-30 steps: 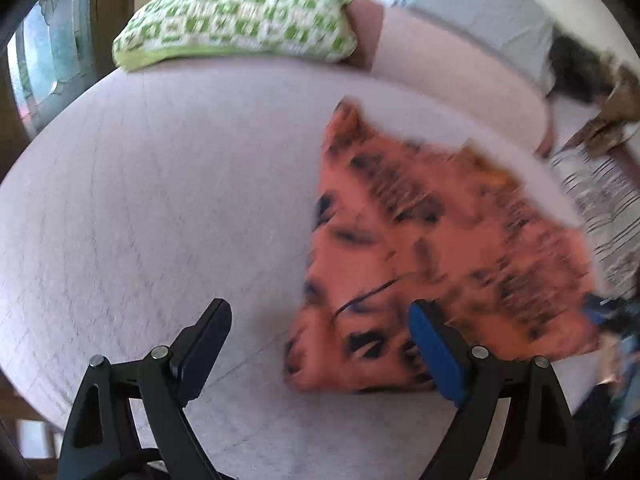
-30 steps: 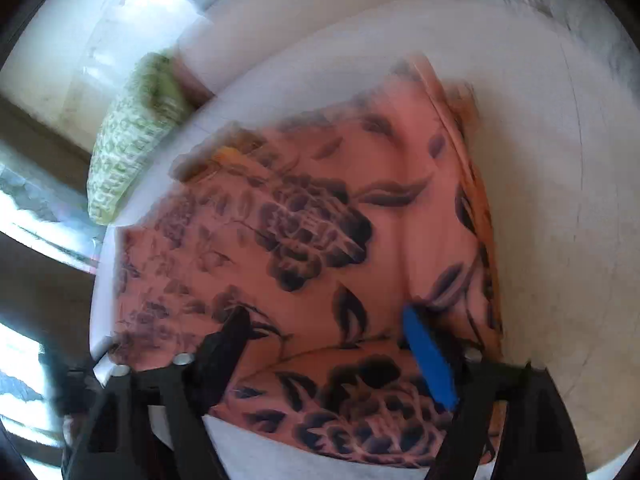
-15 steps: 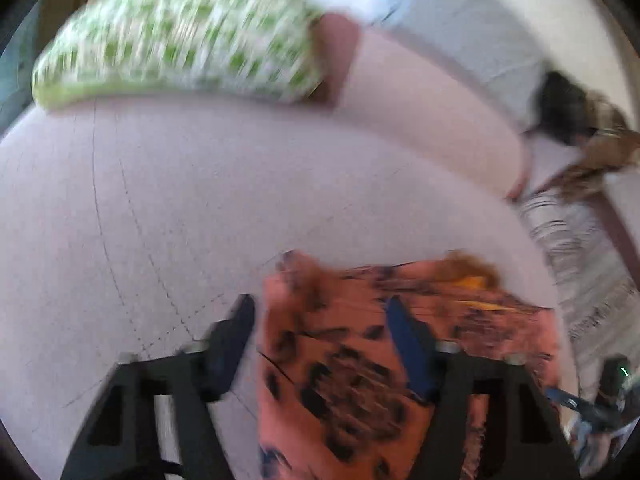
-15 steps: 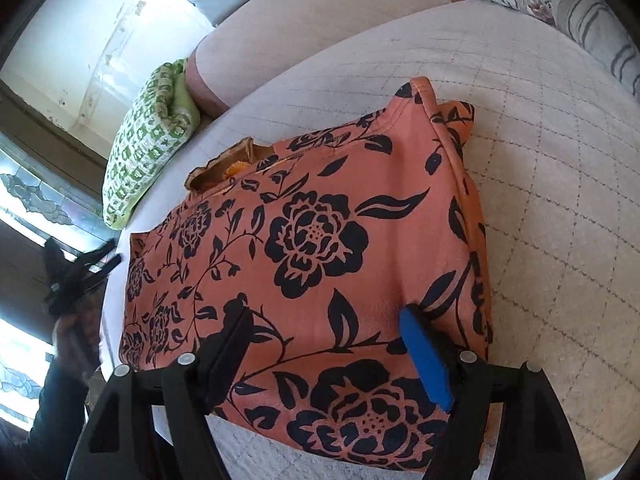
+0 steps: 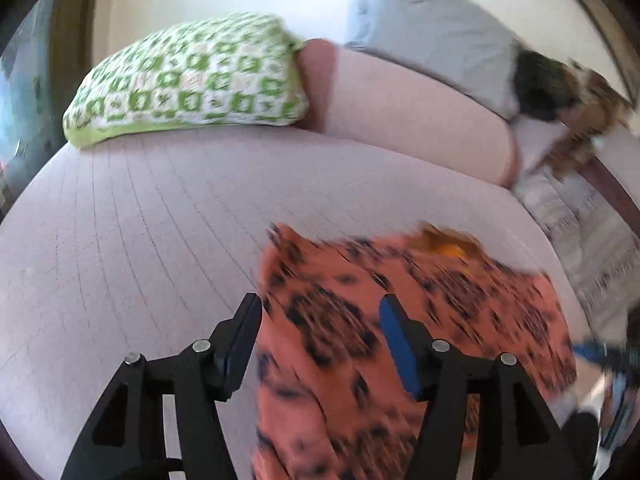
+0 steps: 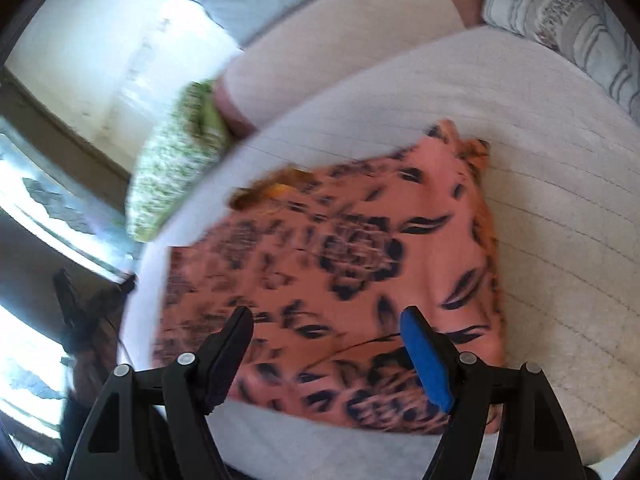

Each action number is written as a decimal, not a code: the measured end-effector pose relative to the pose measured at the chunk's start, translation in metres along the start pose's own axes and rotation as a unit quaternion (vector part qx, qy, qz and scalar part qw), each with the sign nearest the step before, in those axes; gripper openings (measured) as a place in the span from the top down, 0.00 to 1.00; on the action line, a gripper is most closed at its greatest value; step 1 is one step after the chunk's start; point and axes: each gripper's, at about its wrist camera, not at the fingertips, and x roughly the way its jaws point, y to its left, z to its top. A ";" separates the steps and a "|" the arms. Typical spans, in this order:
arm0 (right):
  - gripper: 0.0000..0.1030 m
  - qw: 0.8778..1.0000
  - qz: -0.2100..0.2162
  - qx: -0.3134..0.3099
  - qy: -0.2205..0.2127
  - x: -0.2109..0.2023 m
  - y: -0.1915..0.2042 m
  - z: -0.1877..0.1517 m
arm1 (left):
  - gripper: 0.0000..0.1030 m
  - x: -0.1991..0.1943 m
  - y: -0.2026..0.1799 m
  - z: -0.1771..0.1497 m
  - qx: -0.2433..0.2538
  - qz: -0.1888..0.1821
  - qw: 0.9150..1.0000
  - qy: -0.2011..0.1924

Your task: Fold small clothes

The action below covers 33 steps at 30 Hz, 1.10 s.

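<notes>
An orange garment with a black flower print [image 5: 400, 320] lies flat on the pale quilted bed [image 5: 140, 220]; it also shows in the right wrist view [image 6: 340, 260]. My left gripper [image 5: 320, 312] is open and empty, hovering over the garment's left edge. My right gripper [image 6: 328, 320] is open and empty, hovering over the garment's near edge. Both views are blurred by motion. The left gripper shows at the far left of the right wrist view [image 6: 76, 308].
A green-and-white patterned pillow [image 5: 188, 84] lies at the head of the bed, beside a pink bolster [image 5: 412, 112] and a grey pillow [image 5: 432, 44]. A striped cushion [image 6: 560, 20] lies at the right. The bed's front edge [image 6: 320, 448] is near.
Both grippers have shifted over the garment, still open. The left view has swung so the garment sits between its fingers; the right gripper has drawn back slightly toward the near edge.
</notes>
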 end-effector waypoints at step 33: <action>0.13 0.998 -0.052 0.019 -0.001 0.006 0.010 -0.026 | 0.24 -0.015 -0.059 -0.053 0.047 0.106 0.992 0.056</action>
